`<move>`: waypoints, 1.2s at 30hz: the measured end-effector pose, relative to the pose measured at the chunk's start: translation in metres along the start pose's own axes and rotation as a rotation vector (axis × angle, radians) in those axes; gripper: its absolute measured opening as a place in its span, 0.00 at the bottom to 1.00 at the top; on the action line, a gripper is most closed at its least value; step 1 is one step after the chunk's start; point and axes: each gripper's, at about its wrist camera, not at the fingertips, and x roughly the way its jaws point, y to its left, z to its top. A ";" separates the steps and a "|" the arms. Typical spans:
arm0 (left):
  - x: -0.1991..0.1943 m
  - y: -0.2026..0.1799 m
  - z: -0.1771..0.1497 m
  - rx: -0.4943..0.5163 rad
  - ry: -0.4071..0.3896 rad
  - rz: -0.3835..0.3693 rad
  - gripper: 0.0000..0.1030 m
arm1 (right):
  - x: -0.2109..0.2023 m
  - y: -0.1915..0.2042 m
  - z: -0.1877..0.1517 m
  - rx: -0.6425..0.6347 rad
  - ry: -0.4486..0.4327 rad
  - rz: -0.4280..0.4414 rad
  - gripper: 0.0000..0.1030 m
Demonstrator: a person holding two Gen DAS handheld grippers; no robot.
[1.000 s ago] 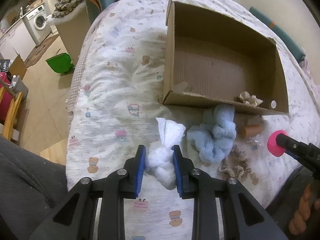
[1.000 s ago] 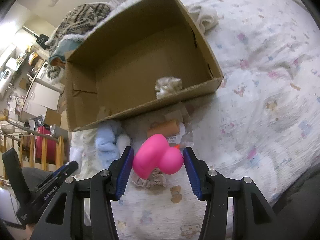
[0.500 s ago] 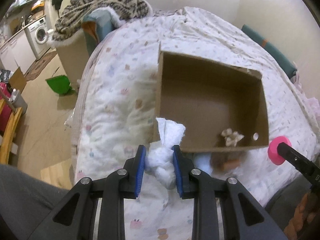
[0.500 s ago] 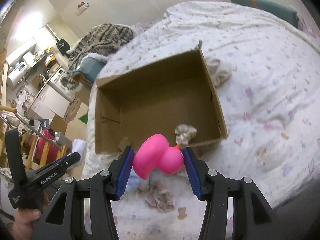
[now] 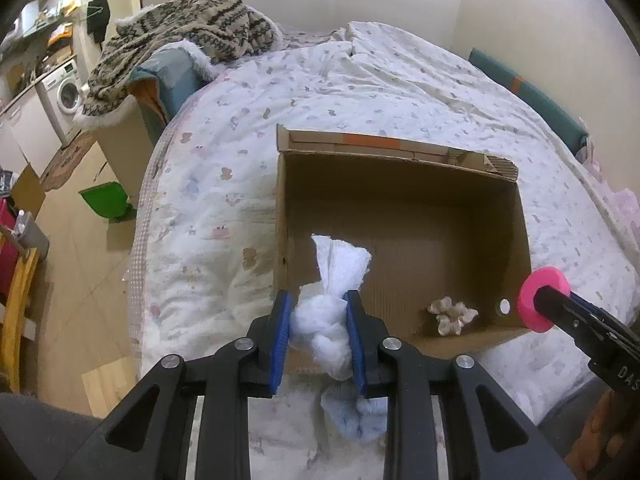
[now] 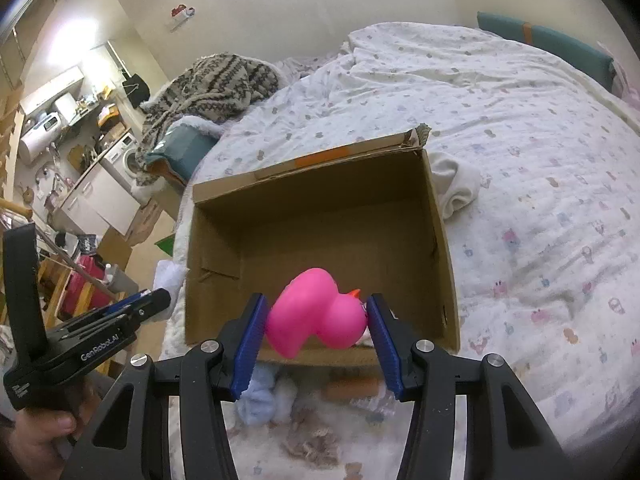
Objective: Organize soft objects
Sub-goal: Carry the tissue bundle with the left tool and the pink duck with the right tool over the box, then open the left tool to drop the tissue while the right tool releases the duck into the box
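My left gripper (image 5: 319, 332) is shut on a white cloth bundle (image 5: 328, 304) and holds it above the near left corner of an open cardboard box (image 5: 400, 156) on the bed. My right gripper (image 6: 316, 324) is shut on a pink rubber duck (image 6: 316, 316) above the box's (image 6: 320, 168) near wall. The duck also shows at the right of the left wrist view (image 5: 542, 300). A beige scrunchie (image 5: 452, 314) lies inside the box. A light blue cloth (image 5: 356, 416) lies on the bed below the left gripper.
The bed (image 5: 224, 184) has a white patterned quilt. A cream cloth (image 6: 456, 184) lies right of the box. A beige scrunchie (image 6: 312, 440) and an orange tube (image 6: 352, 388) lie before the box. A striped blanket (image 5: 180, 28) is heaped beyond the bed.
Both grippers have risen and moved forward with their loads, from low over the bed in front of the box to above the box's near edge.
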 end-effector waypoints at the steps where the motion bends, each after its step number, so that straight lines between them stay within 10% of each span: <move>1: 0.003 -0.002 0.001 0.006 0.002 0.002 0.23 | 0.003 -0.001 0.002 -0.001 0.002 0.000 0.53; 36: 0.100 -0.036 0.008 0.064 0.096 0.038 0.24 | 0.086 -0.026 0.001 0.012 0.145 -0.060 0.53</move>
